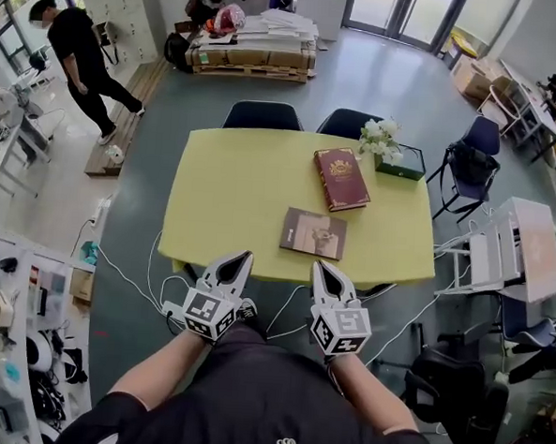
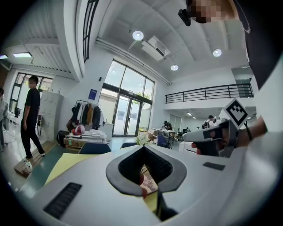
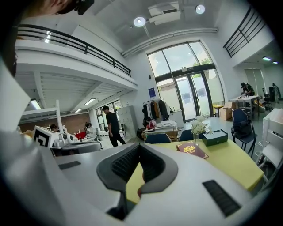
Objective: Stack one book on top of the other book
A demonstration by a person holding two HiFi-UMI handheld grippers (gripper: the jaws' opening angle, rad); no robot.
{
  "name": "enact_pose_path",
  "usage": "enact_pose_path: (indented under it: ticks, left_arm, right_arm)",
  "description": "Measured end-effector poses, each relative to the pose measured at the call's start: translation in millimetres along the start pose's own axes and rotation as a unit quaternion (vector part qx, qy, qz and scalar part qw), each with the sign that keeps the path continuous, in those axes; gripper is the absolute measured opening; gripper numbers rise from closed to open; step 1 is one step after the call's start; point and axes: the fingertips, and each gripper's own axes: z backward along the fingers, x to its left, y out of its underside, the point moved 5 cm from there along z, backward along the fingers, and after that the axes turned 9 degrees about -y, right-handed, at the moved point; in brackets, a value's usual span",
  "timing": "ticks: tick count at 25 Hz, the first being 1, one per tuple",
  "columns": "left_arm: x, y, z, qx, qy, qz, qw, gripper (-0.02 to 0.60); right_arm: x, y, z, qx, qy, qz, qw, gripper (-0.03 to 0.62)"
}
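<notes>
Two books lie apart on the yellow table: a dark red book with gold ornament toward the far right, and a thin brown book nearer the front edge. The red book also shows in the right gripper view. Through the left gripper's jaws I glimpse the brown book. My left gripper and right gripper hover side by side at the table's near edge, both shut with nothing held, short of the brown book.
A green box with white flowers stands at the table's far right. Two dark chairs are tucked in behind. A person in black walks at the far left. Cables trail on the floor near the table's front; shelving stands at the right.
</notes>
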Motion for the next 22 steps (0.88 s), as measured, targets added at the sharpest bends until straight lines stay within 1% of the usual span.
enact_pose_path:
  ticks: [3,7,11,15,19,22]
  left_arm:
    - [26.7,-8.2,-31.8,0.007,0.013,0.008,0.9999,0.008]
    - [46.0,-15.5,-69.6,0.012,0.041,0.012,0.999,0.008]
    - [57.3,-18.2,-105.9,0.022,0.068,0.02,0.9973,0.008]
    - [53.5,-15.1,-140.5,0.033,0.087,0.027,0.9953,0.008]
    - [50.9,-7.0,-177.3,0.049,0.086,0.034,0.9945,0.008]
    - [51.8,-6.4,-205.2,0.05,0.067,0.037,0.9958,0.008]
  right_arm:
    - [-9.9,-12.6,-34.8,-0.003,0.014,-0.006,1.0,0.014]
    - [-26.6,-20.2,-65.8,0.008,0.034,0.001,0.999,0.014]
    - [-49.8,-32.1,-83.0,0.002,0.063,0.0,0.998,0.014]
    - [-87.2,-36.2,-86.9,0.004,0.089,-0.01,0.996,0.014]
    - [-129.1,-36.5,-92.2,0.009,0.095,-0.016,0.995,0.014]
    - [-164.2,-33.0,-103.9,0.024,0.086,-0.024,0.996,0.014]
